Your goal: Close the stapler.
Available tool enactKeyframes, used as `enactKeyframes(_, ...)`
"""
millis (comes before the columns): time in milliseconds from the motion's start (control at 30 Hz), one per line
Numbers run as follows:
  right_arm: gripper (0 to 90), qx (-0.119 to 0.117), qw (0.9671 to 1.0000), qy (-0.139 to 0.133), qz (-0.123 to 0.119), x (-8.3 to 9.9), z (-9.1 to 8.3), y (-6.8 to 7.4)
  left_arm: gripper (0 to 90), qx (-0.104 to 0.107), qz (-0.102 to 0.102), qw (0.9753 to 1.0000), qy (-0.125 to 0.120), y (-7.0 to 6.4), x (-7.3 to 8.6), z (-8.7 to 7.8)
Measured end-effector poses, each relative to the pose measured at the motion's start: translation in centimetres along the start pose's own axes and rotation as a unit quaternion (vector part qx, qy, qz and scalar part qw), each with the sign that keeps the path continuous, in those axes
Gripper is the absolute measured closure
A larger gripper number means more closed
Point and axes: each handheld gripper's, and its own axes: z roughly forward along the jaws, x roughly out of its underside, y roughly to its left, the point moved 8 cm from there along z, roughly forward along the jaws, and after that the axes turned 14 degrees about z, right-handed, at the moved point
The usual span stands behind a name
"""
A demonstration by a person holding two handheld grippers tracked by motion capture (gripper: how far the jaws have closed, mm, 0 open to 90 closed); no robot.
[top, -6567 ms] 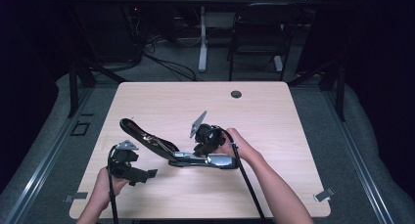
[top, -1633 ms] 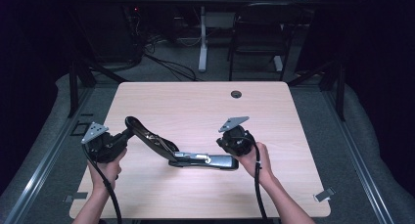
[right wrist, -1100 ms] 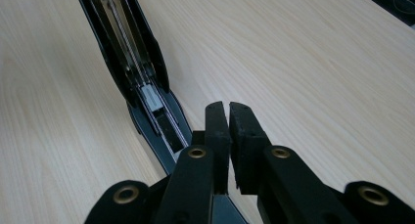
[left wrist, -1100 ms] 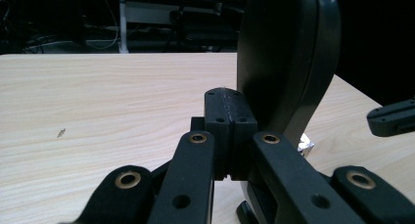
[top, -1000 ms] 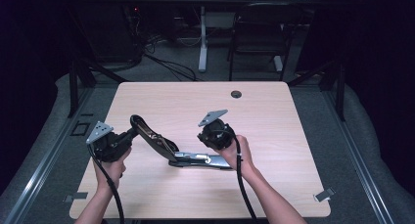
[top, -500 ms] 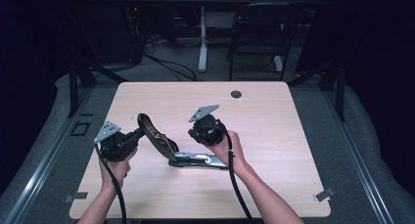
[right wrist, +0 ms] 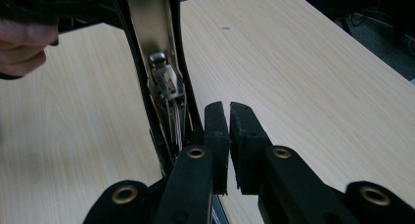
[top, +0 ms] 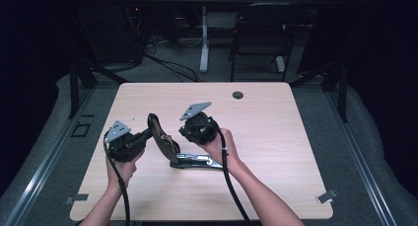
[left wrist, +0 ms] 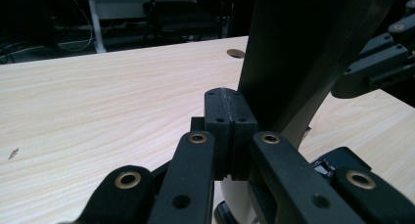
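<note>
Stapler, a black-and-chrome desk model opened wide (top: 170,147), lies near the middle of the pale wooden table (top: 276,137), its chrome base flat on the wood and its black top arm raised at a slant between the two grippers. Bare tabletop lies ahead of both sets of jaws as far as the far edge, where a small round dark grommet (top: 238,94) sits; the table's right half is well apart from either tool and unoccupied. Left gripper (left wrist: 229,136) has its jaws pressed together with no gap visible between the pads, and the stapler's black arm rises just to the right of them, touching or nearly touching; whether any part of the arm is pinched between them cannot be told. In the high view this gripper (top: 143,135) meets the upper end of the raised arm. Right gripper (right wrist: 229,145) shows its jaws nearly closed, a thin slit between the pads and nothing seen within it; the arm's chrome underside with its spring mechanism stands just to the left of the jaws. In the high view the right gripper's (top: 185,134) jaw tips are hidden beneath its own body, and the arm's black surface is too dark for detail.
</note>
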Motion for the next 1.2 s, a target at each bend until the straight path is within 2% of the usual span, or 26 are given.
enactKeyframes(233,86.3,-0.004,1.0000,-0.002,-0.008,-0.8,0.4,0.6,90.0,0.007,0.005,1.0000,0.001,-0.5,-0.1,0.6)
enactKeyframes(367,86.4,-0.010,0.9998,-0.016,-0.011,-1.2,0.3,1.2,90.0,0.009,0.010,0.9999,0.008,-0.7,0.0,0.9)
enactKeyframes(500,86.4,-0.015,0.9993,-0.027,-0.018,-1.9,0.1,2.0,90.0,0.012,0.013,0.9998,0.005,-1.0,-0.1,1.1)
enactKeyframes(700,86.3,-0.021,0.9985,-0.045,-0.021,-2.5,-0.6,2.7,90.0,0.024,0.019,0.9995,0.012,-1.5,0.1,1.3)
enactKeyframes(1200,86.5,-0.021,0.9984,-0.051,-0.013,-1.4,-1.3,1.8,89.1,0.047,0.036,0.9979,0.028,-2.5,0.4,1.9)
